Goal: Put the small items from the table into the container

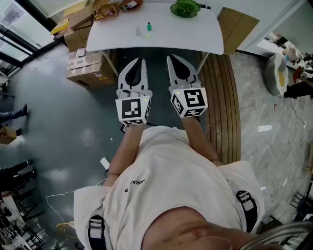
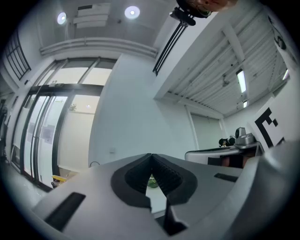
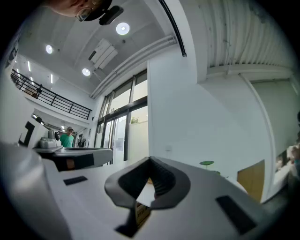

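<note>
Left gripper (image 1: 141, 60) and right gripper (image 1: 170, 58) point level, jaws together.

floor (image 1: 58, 127): grey, glossy | wall (image 2: 136, 117): white | windows (image 2: 75, 126): tall | lights (image 2: 132, 12): round, ceiling

Table (image 1: 161, 41) bears green container (image 1: 185, 8), two small bottles (image 1: 148, 27).

place: office-like hall | signs: cardboard boxes (image 1: 87, 68), glass doors (image 3: 119, 126), mezzanine railing (image 3: 51, 98)
</note>
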`<state>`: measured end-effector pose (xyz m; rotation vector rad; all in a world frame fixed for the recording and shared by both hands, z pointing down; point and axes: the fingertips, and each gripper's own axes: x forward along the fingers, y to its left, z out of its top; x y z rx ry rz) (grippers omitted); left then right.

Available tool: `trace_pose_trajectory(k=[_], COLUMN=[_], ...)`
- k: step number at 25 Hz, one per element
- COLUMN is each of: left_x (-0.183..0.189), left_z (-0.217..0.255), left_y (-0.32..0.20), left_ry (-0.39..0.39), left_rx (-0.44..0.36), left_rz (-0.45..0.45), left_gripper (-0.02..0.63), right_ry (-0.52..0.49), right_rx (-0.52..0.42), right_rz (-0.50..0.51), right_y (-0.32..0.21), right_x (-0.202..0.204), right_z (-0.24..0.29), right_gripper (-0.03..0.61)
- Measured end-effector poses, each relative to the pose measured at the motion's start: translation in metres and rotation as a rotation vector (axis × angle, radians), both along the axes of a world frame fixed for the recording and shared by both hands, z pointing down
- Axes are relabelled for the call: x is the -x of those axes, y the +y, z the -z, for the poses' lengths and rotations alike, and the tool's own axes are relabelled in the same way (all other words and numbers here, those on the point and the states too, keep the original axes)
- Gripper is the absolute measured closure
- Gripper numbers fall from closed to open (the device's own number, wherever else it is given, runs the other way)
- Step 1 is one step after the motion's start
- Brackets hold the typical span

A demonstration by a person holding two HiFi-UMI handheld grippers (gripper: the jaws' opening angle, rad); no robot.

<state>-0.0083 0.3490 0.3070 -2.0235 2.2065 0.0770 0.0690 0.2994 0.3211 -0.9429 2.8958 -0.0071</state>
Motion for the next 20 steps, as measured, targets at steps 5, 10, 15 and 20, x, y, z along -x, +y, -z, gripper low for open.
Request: trace_pose_trajectory(k=[5,10,15,20], left_x=[-0.008,-0.029,-0.052,-0.070], left_z=[0.000,0.001,-0.001,-0.013], left_y=[-0.007,-0.012,-0.017,-0.023], left_ry=[-0.001,-0.006,-0.012,-0.007], left_rx=[0.006,0.010,0.009,0.032], left_rz=[0.007,0.016,0.036,0.068], left_gripper=[0.611,0.611,0.611,0.611], right_ry=[-0.004,0.002,-0.002,-0.006], right_rx=[0.003,-0.012,0.000,0.011], right_rz=[0.004,0.010,0.031,0.057], right_y=[-0.008,-0.012,-0.019,-0.027], right_x=[-0.011,-0.032,-0.055,-0.073], right_z=[0.001,0.004,0.000,-0.010], right_gripper=[0.574,0.574,0.574,0.574])
